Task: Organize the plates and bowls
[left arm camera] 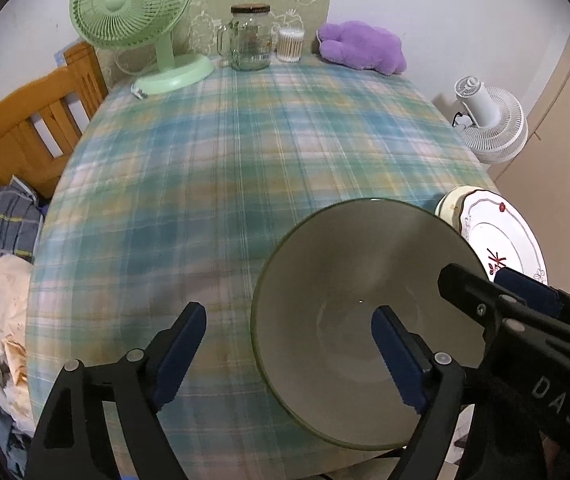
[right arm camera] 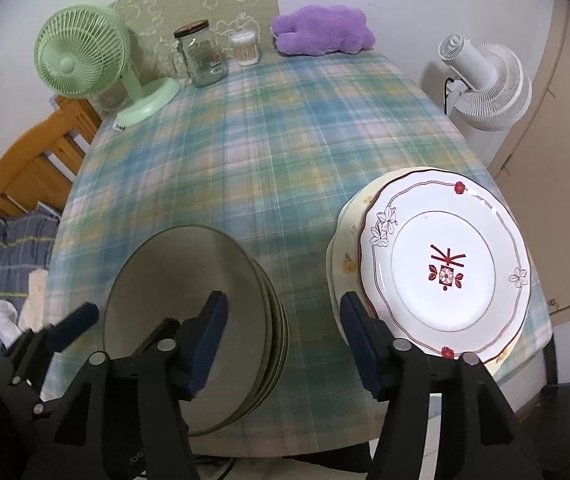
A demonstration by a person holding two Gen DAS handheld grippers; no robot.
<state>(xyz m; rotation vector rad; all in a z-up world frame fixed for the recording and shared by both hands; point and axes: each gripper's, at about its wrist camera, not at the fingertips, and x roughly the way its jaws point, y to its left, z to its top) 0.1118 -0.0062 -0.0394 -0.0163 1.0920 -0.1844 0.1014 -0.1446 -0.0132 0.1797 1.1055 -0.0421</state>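
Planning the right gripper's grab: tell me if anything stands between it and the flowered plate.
Nothing visible does. The right gripper is open above the bare tablecloth, with the flowered plate just beyond its right finger. The bowl stack sits on the other side, out of the path.

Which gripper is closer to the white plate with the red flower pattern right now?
Right. The right gripper hovers open just beside the white plate's near-left rim; the left gripper is farther left, open over the green bowl stack.
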